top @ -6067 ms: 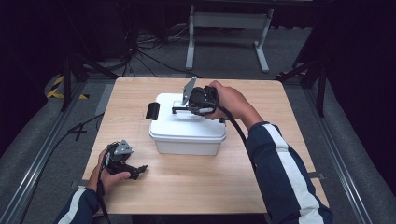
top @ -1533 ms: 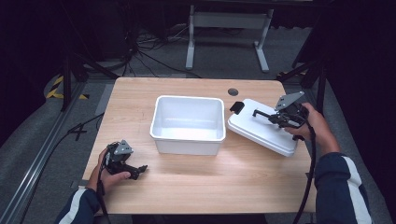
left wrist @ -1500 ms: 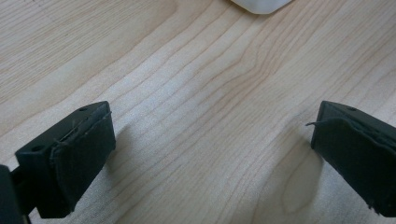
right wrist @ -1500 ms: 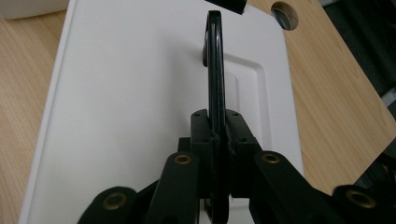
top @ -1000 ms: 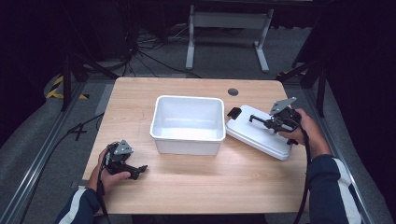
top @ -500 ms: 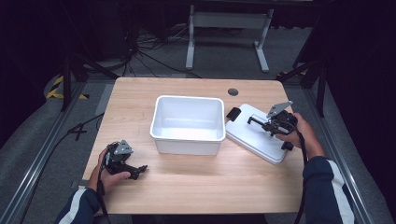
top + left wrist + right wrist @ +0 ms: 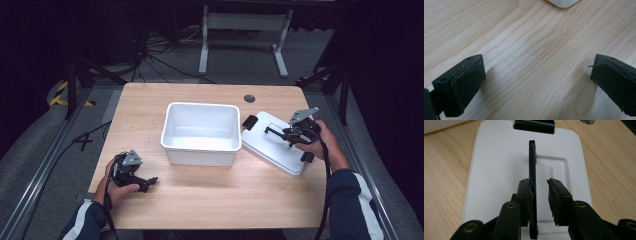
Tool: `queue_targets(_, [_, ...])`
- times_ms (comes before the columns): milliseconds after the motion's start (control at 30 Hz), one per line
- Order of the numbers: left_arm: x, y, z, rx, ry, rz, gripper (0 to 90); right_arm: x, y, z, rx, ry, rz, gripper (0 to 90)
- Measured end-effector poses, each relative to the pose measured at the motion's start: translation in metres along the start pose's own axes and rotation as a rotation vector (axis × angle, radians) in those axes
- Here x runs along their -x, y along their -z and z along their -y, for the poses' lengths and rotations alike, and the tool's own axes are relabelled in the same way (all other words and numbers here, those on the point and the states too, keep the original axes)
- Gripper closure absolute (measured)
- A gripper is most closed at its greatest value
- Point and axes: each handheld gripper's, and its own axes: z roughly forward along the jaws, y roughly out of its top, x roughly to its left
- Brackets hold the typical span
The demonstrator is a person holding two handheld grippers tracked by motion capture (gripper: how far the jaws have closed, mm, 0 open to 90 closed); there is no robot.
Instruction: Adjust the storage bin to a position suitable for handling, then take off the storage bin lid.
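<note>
A white lid [image 7: 270, 145] lies flat on the table to the right of an open white bin [image 7: 200, 156]. The bin is empty inside. The lid's thin black handle [image 7: 532, 162] stands upright between the jaws of my right gripper [image 7: 539, 182]. The left jaw touches the handle and the right jaw stands a small gap off it, so the gripper is open. From above, my right gripper [image 7: 287, 134] sits over the lid's middle. My left gripper [image 7: 145, 181] rests at the table's front left, and its jaws [image 7: 539, 70] are wide open over bare wood.
A black clip [image 7: 534, 126] sits on the lid's far end, near the bin. A round cable hole [image 7: 249, 98] is in the table behind the bin. A corner of the bin [image 7: 562, 2] shows beyond the left jaws. Dark floor and stand legs surround the table.
The lid went from on top of the bin to the table at the right, then slid left toward the bin and settled flat. The left hand stayed still.
</note>
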Motion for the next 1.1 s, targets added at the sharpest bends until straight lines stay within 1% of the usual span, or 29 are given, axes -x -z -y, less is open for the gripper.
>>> queue_targets(133, [-0.001,0.000,0.000,-0.001,-0.008,0.001,0.2,-0.001,0.002,-0.001,0.015,-0.008,-0.002,68.1])
queue_targets(233, [-0.001,0.000,0.000,-0.001,-0.008,0.001,0.2,-0.002,0.003,-0.002,0.015,-0.012,-0.002,67.1])
queue_targets(400, [-0.001,0.000,0.000,-0.001,-0.011,0.003,0.2,-0.004,0.007,-0.006,0.033,-0.006,-0.010,65.1])
queue_targets(500, [-0.001,0.000,0.000,-0.001,-0.010,0.003,0.2,-0.006,0.008,-0.008,0.037,0.001,-0.006,64.4])
queue_targets(567, [-0.001,0.000,0.000,-0.001,-0.011,0.003,0.2,-0.008,0.010,-0.010,0.033,-0.008,-0.006,63.3])
queue_targets(633, [-0.001,0.000,0.000,-0.001,-0.010,0.003,0.2,-0.009,0.011,-0.010,0.033,-0.005,-0.002,62.6])
queue_targets(767, [-0.001,0.000,0.000,-0.001,-0.011,0.003,0.2,-0.012,0.019,-0.011,0.051,-0.004,-0.003,60.9])
queue_targets(867, [-0.001,0.000,0.000,-0.001,-0.010,0.004,0.2,-0.013,0.023,-0.011,0.056,0.000,-0.002,59.7])
queue_targets(967, [-0.001,0.000,0.000,-0.001,-0.011,0.003,0.2,-0.015,0.027,-0.011,0.056,-0.007,0.002,58.5])
queue_targets(1033, [-0.001,0.000,0.000,-0.002,-0.013,0.004,0.3,-0.018,0.032,-0.012,0.074,-0.012,-0.001,55.9])
queue_targets(1067, [-0.001,0.000,0.000,0.004,-0.011,0.001,0.3,-0.019,0.033,-0.012,0.077,-0.016,0.000,54.7])
queue_targets(1100, [-0.001,0.000,0.000,-0.002,-0.013,0.004,0.3,-0.020,0.034,-0.013,0.078,-0.013,0.001,53.2])
